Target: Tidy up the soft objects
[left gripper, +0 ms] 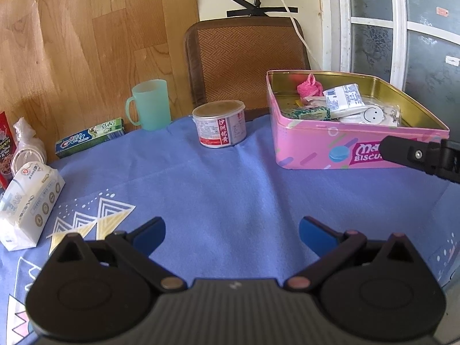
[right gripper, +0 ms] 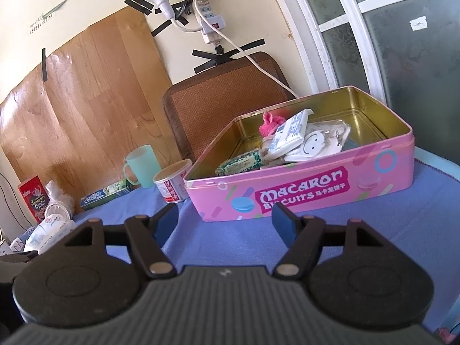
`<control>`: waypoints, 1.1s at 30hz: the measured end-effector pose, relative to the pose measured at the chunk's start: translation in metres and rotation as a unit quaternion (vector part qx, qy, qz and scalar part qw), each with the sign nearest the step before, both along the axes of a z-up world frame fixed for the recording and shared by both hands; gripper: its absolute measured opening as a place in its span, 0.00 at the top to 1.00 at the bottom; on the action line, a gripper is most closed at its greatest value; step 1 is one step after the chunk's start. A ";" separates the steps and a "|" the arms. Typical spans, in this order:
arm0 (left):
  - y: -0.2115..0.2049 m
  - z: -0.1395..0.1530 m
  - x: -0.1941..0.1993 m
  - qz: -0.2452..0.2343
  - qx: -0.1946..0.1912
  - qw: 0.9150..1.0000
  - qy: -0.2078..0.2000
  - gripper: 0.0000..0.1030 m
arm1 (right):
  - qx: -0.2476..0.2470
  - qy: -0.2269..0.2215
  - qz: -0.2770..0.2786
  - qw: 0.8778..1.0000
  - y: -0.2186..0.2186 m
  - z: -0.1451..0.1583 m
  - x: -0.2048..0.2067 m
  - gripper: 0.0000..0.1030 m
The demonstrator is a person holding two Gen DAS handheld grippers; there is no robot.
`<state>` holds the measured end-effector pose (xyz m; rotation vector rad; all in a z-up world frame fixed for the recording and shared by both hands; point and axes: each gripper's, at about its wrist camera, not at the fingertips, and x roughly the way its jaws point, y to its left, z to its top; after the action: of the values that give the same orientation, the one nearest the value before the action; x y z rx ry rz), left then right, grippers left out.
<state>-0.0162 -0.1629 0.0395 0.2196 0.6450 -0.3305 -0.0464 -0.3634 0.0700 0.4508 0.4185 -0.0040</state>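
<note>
A pink biscuit tin (left gripper: 316, 149) (right gripper: 316, 189) stands open on the blue cloth at the right. Inside lie a pink knitted thing (left gripper: 309, 86) (right gripper: 270, 123), a white tissue packet (left gripper: 343, 97) (right gripper: 290, 132), a smiley pouch (left gripper: 371, 115) (right gripper: 313, 143) and a green packet (left gripper: 309, 112) (right gripper: 240, 162). A white tissue pack (left gripper: 28, 198) (right gripper: 51, 227) lies at the left. My left gripper (left gripper: 232, 234) is open and empty above the cloth. My right gripper (right gripper: 225, 222) is open and empty just in front of the tin; its finger shows in the left wrist view (left gripper: 414, 155).
A mint cup (left gripper: 151, 105) (right gripper: 142, 165), a round can (left gripper: 220, 126) (right gripper: 172, 182) and a toothpaste box (left gripper: 90, 138) (right gripper: 105, 197) stand at the back. A red box (right gripper: 33, 197) and stacked cups (left gripper: 27, 146) sit at the left. A woven chair back (left gripper: 247, 63) is behind.
</note>
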 end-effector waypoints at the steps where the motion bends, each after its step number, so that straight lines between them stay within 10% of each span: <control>1: 0.000 0.000 0.000 0.000 0.001 1.000 0.000 0.00 | 0.000 0.000 0.000 1.000 0.000 0.000 -0.001 0.28; 33: -0.006 -0.004 -0.012 -0.024 0.015 1.000 0.000 0.00 | 0.011 -0.008 -0.016 1.000 -0.004 0.000 -0.010 0.26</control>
<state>-0.0278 -0.1687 0.0353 0.2643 0.6449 -0.3678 -0.0567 -0.3672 0.0700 0.4786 0.3967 -0.0263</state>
